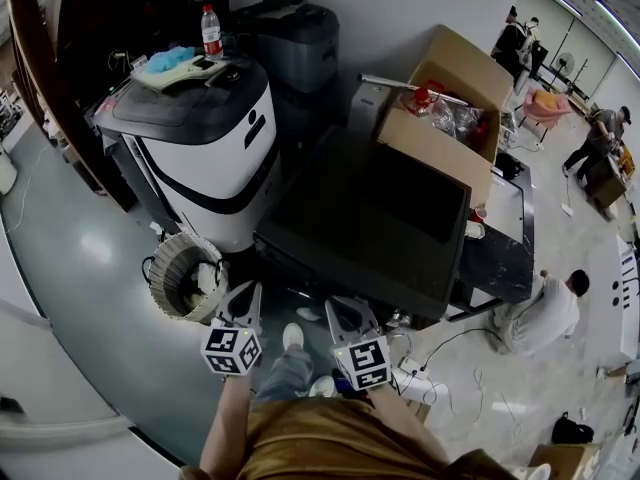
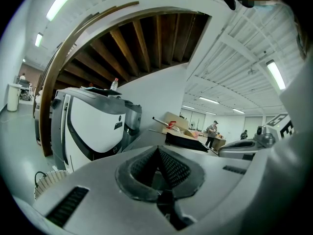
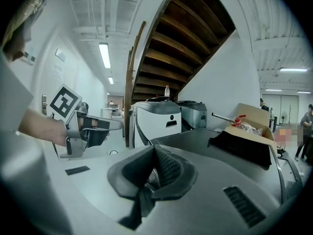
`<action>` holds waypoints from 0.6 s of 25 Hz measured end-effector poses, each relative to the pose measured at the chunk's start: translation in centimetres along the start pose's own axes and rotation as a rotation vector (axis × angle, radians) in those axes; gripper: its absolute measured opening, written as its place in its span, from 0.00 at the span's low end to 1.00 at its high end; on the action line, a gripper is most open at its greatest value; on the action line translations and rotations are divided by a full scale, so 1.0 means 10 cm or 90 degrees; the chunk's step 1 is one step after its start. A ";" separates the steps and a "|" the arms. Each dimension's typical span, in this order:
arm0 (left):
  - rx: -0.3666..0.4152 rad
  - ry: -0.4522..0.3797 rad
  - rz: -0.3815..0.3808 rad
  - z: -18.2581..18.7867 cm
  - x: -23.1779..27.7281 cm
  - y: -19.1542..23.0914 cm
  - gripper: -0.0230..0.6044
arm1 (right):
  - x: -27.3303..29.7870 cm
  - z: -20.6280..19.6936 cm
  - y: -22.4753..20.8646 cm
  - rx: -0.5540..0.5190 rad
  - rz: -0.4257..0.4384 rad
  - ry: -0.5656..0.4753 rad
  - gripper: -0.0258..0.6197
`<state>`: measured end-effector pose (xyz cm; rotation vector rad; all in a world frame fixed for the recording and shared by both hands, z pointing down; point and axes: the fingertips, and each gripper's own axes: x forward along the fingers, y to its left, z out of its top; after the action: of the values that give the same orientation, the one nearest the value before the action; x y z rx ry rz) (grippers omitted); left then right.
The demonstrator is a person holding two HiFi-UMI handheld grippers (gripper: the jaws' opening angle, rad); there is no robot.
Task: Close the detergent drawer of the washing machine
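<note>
L tool (image 1: pixel 243 293) + R tool (image 1: pixel 346 308): jaws pressed together, nothing held, low near me; detergent drawer not in any view; dark box (image 1: pixel 370 218) ahead, maybe washer; I'd find drawer front; if out, push square.

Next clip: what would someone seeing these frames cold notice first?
A big dark unit fills the middle of the head view, with an open cardboard box at its far right corner. Left of it stands a white machine with a bottle on top. The left gripper and right gripper are low by the person's body, jaws together on nothing.
</note>
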<state>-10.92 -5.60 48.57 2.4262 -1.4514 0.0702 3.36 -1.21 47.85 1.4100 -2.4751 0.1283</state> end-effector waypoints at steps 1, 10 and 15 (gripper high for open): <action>0.000 0.001 0.001 -0.01 -0.01 0.00 0.07 | 0.00 0.00 0.01 0.000 0.001 0.000 0.06; -0.007 -0.001 0.010 -0.04 -0.11 0.03 0.07 | -0.05 0.01 0.06 -0.004 0.002 0.000 0.06; -0.014 -0.004 0.014 -0.06 -0.14 0.04 0.07 | -0.07 0.01 0.08 -0.010 0.002 0.000 0.06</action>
<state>-11.88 -4.38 48.96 2.3951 -1.4733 0.0508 3.05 -0.23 47.59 1.4007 -2.4730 0.1091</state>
